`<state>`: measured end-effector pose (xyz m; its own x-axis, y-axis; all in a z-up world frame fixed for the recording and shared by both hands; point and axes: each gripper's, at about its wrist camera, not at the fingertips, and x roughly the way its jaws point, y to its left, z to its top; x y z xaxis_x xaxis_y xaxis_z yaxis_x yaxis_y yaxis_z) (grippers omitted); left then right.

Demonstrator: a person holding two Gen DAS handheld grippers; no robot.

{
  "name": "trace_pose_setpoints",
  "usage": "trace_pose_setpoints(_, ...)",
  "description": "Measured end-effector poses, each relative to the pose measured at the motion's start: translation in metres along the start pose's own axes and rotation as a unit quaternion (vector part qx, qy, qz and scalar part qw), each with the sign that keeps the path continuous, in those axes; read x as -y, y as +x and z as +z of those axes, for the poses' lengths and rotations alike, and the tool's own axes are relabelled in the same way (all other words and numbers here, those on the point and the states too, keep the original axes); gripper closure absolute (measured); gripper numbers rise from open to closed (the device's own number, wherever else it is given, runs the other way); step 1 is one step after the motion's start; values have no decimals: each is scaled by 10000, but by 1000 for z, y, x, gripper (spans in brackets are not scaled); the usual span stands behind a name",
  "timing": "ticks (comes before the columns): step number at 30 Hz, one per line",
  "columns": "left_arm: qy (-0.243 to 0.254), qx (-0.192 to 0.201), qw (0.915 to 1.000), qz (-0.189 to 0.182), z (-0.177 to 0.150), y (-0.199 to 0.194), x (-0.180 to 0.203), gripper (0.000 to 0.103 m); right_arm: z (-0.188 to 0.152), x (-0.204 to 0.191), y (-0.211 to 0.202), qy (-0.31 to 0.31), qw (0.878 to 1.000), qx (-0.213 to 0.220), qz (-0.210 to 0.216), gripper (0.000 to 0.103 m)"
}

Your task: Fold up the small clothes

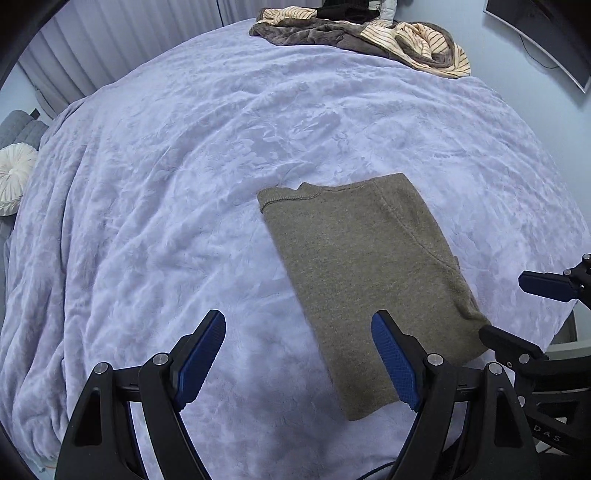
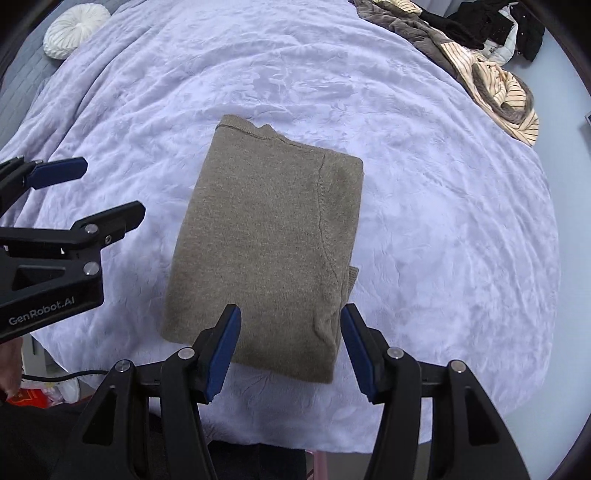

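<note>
**poster1:** Sweater [image 2: 266, 236] status: the olive-brown knit is laid flat and folded into a neat rectangle on the lavender blanket [image 2: 443, 221], close to the bed's near edge. The neckline end is pointed toward the far edge. The whole bed is covered by that crinkly blanket.

**poster2:** Seconded. A heap of unfolded clothes [image 1: 369, 33], brown fleece mixed with cream striped fabric, is piled at the far edge, well apart from the sweater. Some black items [image 2: 480, 26] are bunched just beyond that heap. A round white cushion [image 2: 75, 29] is parked off at the far left corner.

**poster1:** And the grippers?

**poster2:** Both are held above the bed, angled down. The left gripper [image 1: 299, 354] is spread wide, nothing clamped; only blanket and the sweater's left edge are seen between its blue pads. The right gripper [image 2: 290, 347] is released too, its jaws hung over the sweater's near end with no fabric pinched.
</note>
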<state>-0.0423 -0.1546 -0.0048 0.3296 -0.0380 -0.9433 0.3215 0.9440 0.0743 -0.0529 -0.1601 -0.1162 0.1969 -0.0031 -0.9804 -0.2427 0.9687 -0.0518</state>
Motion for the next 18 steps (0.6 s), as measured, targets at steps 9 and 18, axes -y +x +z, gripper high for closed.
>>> trace_pose_setpoints(9, -177, 24, 9997, 157, 5, -27, -2, 21, 2, 2, -13, -239, 9997, 47, -45, 43)
trace_pose_setpoints(18, -623, -76, 9966, 535, 0, -50, 8, 21, 1, 13, -26, -739, 9968, 242, 195, 43)
